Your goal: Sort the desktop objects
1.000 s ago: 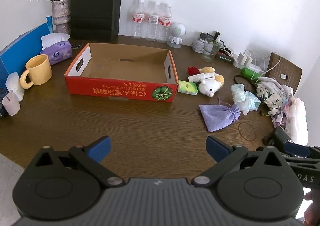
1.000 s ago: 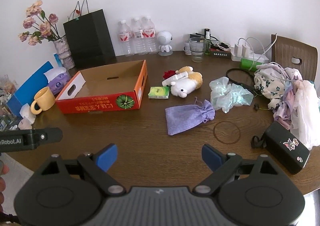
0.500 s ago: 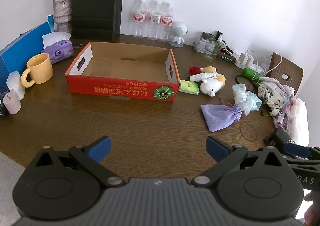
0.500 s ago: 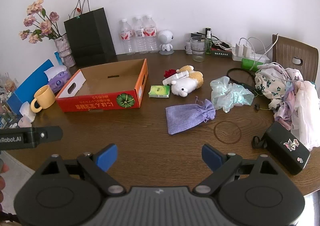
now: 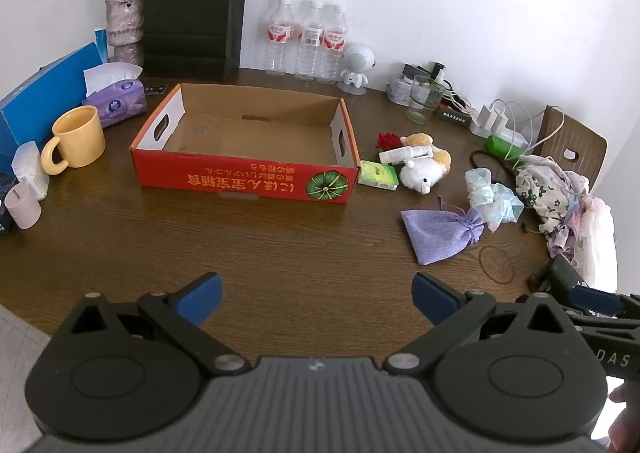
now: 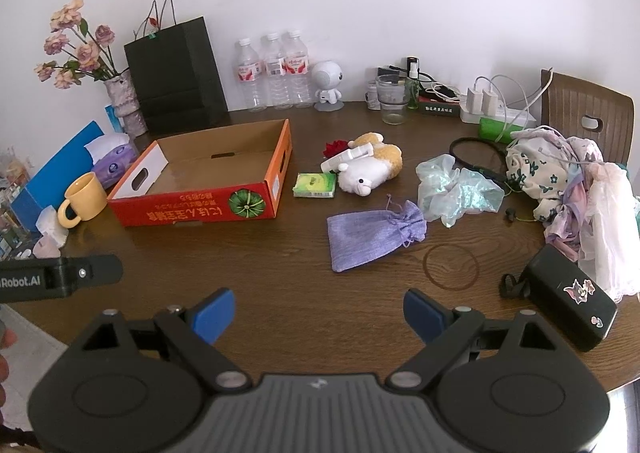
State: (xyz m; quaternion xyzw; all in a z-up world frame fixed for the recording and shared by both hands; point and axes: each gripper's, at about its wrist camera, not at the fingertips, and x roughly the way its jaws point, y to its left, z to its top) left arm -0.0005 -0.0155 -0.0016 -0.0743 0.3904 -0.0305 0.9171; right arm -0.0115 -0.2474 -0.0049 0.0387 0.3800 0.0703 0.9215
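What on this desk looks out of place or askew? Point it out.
The white tube lies across the plush toy rather than on the table. The printing on the red cardboard box reads upside down from here. Clothes are heaped at the right edge. Nothing looks spilled or broken.

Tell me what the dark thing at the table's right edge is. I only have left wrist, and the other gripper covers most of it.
Observer: Right wrist shows it whole: a black case lying flat, with a cartoon sticker on top.
Operator: Right gripper open?
Observer: Yes. The right gripper has its blue pads wide apart with nothing between them.
Operator: Anything touching the case?
Observer: The pale pink cloth of the clothes pile reaches its far edge. I cannot tell whether they touch.
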